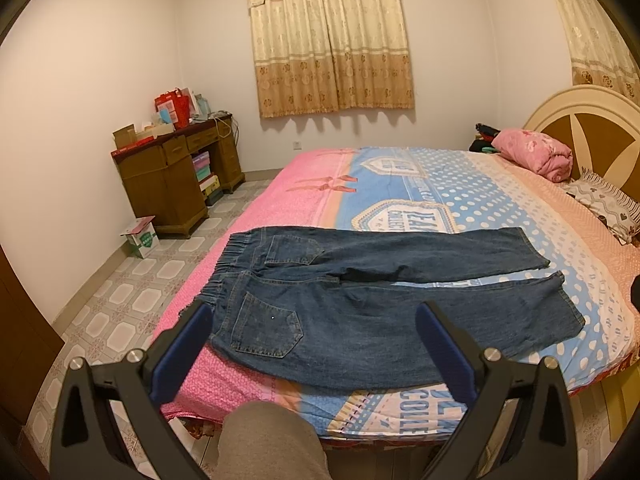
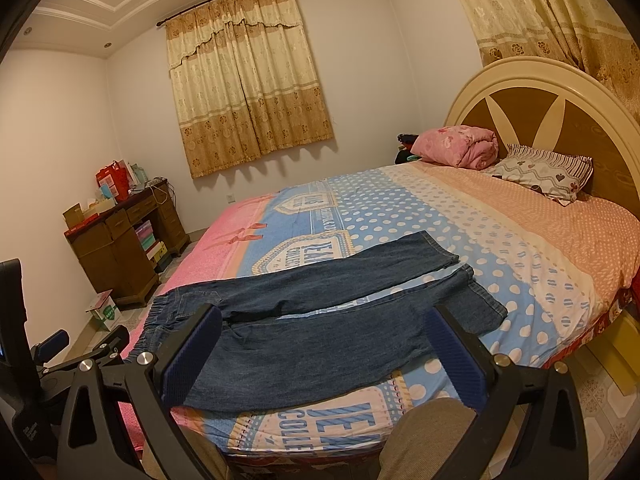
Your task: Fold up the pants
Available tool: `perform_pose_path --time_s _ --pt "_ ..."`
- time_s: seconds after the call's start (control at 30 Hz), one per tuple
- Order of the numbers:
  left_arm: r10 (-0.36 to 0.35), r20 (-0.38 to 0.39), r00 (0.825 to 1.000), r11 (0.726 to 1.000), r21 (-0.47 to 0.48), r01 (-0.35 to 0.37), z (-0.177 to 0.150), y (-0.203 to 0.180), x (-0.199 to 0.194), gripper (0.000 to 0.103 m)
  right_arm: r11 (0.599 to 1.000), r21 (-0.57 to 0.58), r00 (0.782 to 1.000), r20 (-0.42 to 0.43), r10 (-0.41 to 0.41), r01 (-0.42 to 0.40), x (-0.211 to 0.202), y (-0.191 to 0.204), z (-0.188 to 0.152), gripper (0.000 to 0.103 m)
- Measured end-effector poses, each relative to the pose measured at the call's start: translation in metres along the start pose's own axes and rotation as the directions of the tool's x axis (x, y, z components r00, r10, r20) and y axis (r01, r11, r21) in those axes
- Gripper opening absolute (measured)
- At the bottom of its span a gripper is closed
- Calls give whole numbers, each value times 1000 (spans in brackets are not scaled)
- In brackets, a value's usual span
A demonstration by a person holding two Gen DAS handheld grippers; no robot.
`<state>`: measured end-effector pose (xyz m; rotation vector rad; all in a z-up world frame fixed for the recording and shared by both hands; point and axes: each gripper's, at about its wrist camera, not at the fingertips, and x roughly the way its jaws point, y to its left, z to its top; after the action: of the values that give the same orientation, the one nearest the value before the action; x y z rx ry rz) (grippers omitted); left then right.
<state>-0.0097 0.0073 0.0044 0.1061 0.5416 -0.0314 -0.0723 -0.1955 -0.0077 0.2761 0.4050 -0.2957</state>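
Note:
Dark blue jeans [image 1: 360, 320] lie flat on the bed, back pockets up, elastic waistband to the left, both legs stretched right with a narrow gap between them. They also show in the right wrist view [image 2: 312, 344]. My left gripper [image 1: 316, 340] is open and empty, held above the near edge of the jeans by the waist end. My right gripper [image 2: 324, 344] is open and empty, held above the near leg. The left gripper shows at the left edge of the right wrist view [image 2: 76, 348].
The bed [image 1: 460, 184] has a pink, blue and white patterned sheet. A rolled pink quilt [image 2: 456, 146] and a pillow [image 2: 548, 172] lie by the headboard [image 2: 540, 112]. A wooden desk [image 1: 176, 176] and a small box [image 1: 142, 238] stand on the tiled floor at left. My knees show below.

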Motion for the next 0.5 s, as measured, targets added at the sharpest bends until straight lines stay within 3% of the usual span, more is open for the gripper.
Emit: perform_pose_path --time_s 0.5 --pt "0 -8 1000 1000 -5 0 -6 2 4 103 1000 2 1000 -2 -2 2 1 -1 -3 102"
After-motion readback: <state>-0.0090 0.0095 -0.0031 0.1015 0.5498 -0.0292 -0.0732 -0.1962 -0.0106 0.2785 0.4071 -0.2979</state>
